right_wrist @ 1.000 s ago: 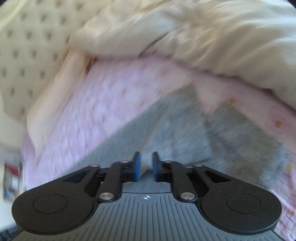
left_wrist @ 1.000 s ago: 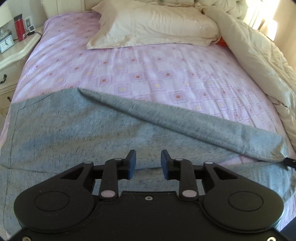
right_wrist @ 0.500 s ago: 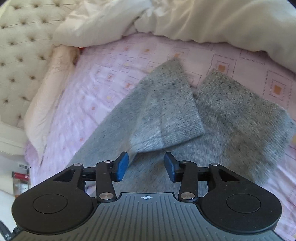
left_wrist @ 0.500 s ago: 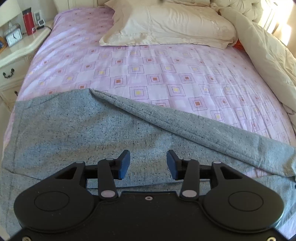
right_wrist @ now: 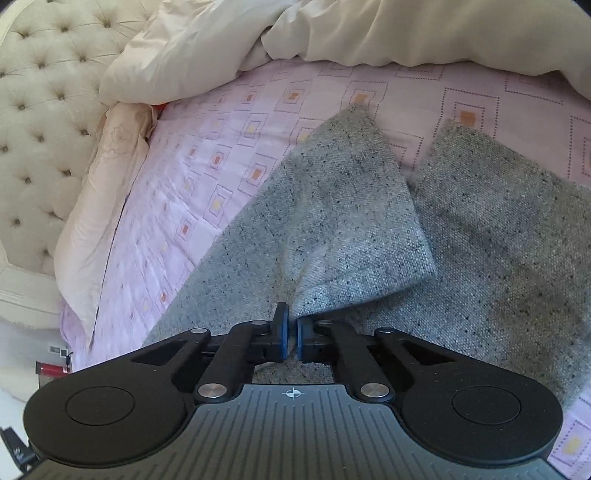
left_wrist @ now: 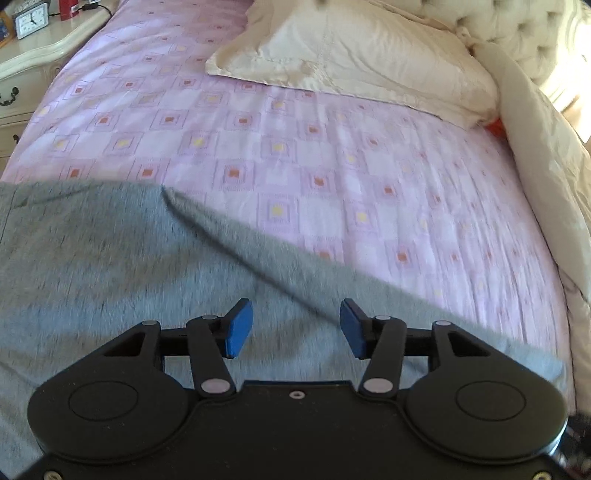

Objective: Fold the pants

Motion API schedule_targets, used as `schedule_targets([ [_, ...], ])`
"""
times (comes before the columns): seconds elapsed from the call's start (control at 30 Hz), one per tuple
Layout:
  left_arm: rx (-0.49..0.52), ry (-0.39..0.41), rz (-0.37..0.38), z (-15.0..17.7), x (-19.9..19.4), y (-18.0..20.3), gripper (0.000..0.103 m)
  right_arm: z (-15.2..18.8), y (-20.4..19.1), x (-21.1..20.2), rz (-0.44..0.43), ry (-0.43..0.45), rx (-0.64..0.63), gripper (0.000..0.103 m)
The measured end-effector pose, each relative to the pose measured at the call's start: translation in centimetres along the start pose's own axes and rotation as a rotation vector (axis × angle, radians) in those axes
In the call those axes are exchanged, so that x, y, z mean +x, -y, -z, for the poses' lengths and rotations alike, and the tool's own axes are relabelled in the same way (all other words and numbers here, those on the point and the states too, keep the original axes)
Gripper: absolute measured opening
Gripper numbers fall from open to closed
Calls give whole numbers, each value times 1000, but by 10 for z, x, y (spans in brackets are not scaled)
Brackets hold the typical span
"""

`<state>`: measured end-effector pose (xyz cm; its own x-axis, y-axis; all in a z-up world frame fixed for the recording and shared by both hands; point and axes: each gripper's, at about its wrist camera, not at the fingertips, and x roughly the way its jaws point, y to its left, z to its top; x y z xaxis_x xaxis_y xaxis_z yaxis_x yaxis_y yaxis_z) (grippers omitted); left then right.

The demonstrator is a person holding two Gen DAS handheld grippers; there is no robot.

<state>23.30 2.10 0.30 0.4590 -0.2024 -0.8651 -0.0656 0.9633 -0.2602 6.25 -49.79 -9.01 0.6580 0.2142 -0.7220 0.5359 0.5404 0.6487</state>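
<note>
A bed with a pink patterned sheet fills both views, with a cream duvet bunched along its far side and a tufted headboard behind. A cream pillow lies at the head. The grey pants lie spread flat on the near part of the sheet; in the right wrist view their two leg ends reach toward the duvet, and one leg's end is doubled over the other. The left gripper hovers over the cloth with its blue pads wide apart and holds nothing. The right gripper has its pads pressed nearly together, pinching a raised fold of the pants at the leg's edge. A nightstand carries a small clock.
</note>
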Motion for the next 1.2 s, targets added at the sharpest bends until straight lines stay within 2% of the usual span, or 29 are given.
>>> schedule_targets([
  [0.17,-52,-28,-52,-17,29,-10,58,0,-2,-1,8,2,-20,4],
  [0.27,-115,-52,-58,-22,41,-19,58,-2,-4,1,16,-2,-32,4],
  [0.43,-214,-59,-22,-29,55,-28,58,-5,-9,1,31,-11,-62,4],
  [0.5,-246,-51,20,-36,58,-29,56,-7,-13,-1,30,-10,-69,4],
  [0.53,-264,-58,30,-39,60,-30,51,-8,-15,-3,27,-7,-75,4],
  [0.57,-281,-68,34,-41,61,-30,12,-10,-19,-5,26,0,-85,4],
  [0.6,-286,-81,36,-43,62,-30,4,-12,-23,-8,26,8,-96,4],
  [0.67,-259,-58,19,-42,52,-23,4,-16,-33,-14,31,32,-127,4],
  [0.77,-159,0,-11,-33,24,-7,4,-25,-52,-26,31,72,-197,4],
  [0.93,-81,67,25,-13,-38,3,4,-34,-69,-57,15,149,-287,4],
  [1.07,-8,99,54,16,-85,10,4,-27,-57,-87,20,163,-346,4],
  [1.2,60,65,68,67,-107,13,4,-3,-30,-95,85,102,-400,4],
])
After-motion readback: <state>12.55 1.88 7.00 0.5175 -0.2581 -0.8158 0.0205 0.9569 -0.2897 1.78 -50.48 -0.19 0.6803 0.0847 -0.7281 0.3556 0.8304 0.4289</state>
